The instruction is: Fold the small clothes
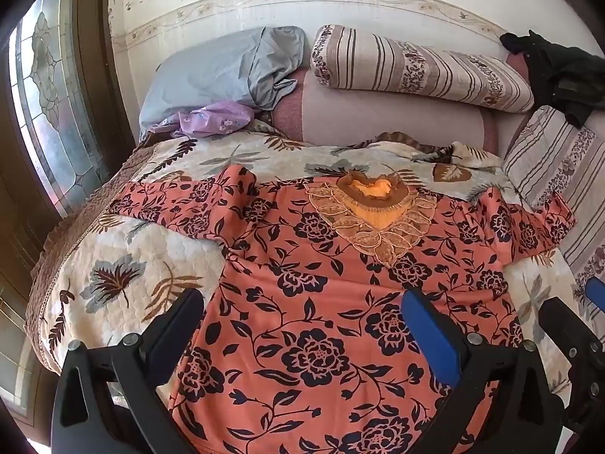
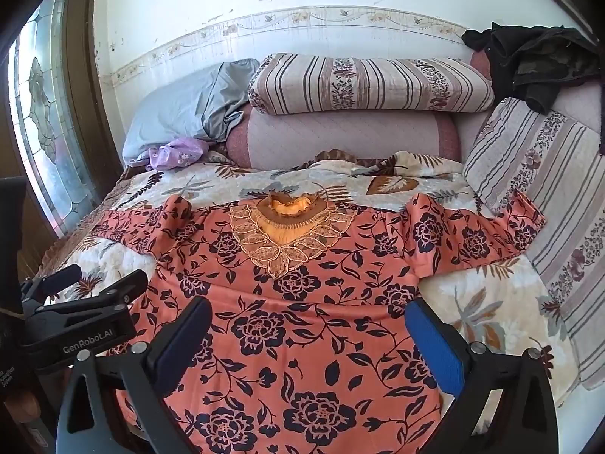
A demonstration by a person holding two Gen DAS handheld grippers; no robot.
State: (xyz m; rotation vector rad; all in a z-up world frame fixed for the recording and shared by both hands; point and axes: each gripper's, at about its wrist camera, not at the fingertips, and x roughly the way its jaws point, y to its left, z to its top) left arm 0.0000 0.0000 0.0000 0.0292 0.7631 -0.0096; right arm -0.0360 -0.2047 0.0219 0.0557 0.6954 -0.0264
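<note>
Blouse [image 1: 321, 302], coral floral, laid flat face-up on the bed quilt [image 1: 124, 265] with sleeves spread for folding; left tool [image 1: 302, 314] and right tool [image 2: 308, 321] hover over its hem, jaws wide, holding nothing.

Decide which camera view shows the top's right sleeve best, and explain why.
The right wrist view. There the sleeve lies whole, spread toward the striped cushion, cuff included. In the left wrist view the same sleeve sits near the picture's edge, squeezed and more distorted, though it is still seen to its cuff.
</note>
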